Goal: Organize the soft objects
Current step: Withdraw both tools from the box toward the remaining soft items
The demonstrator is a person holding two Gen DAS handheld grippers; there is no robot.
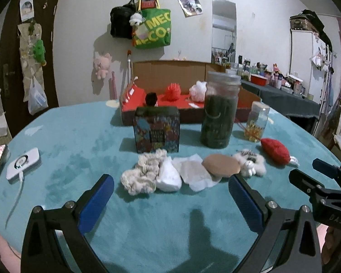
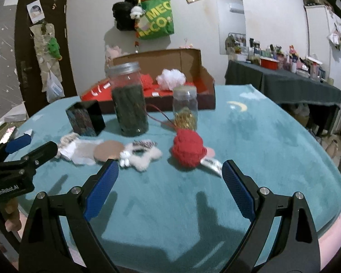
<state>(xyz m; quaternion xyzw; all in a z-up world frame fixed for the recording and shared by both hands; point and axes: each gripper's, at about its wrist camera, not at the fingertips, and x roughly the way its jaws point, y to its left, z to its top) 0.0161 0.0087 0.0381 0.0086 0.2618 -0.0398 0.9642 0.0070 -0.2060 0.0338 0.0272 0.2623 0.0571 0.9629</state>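
Landmark: the tall glass jar packed with dark green material (image 1: 219, 111), standing mid-table on the teal plush cloth (image 1: 79, 141).

Left of the jar, a square box with a multicoloured printed face (image 1: 156, 132) is sitting upright. In front of the jar, a row of soft items is lying flat along the cloth, reading left to right: a cream crocheted bundle (image 1: 143, 173), a folded white cloth (image 1: 168, 176) touching it, a thin white square pad (image 1: 193, 175), a round tan sponge puff (image 1: 221, 165) overlapping the pad's right edge, a fluffy white scrunchie with a small plush charm (image 1: 250, 161), and a red knitted ball with a paper tag (image 1: 275, 151) lying front-right of the jar. They seem to be laid out as the unsorted queue.

Behind the jar, an open cardboard box with a red lining (image 1: 243, 95) is holding a red mesh bath pouf (image 1: 173, 92) and a white mesh bath pouf (image 1: 199, 89); I judge it to be the collection bin. Just right of the jar a small clear jar with gold contents (image 1: 257, 121) is standing.

Left gripper (image 1: 170, 195): jaws spread wide, holding nothing, hanging in front of the white cloth and pad. Right gripper (image 2: 170, 177): likewise released and empty, with the red ball lying between and just beyond its fingertips. Likely next pick: the red ball.
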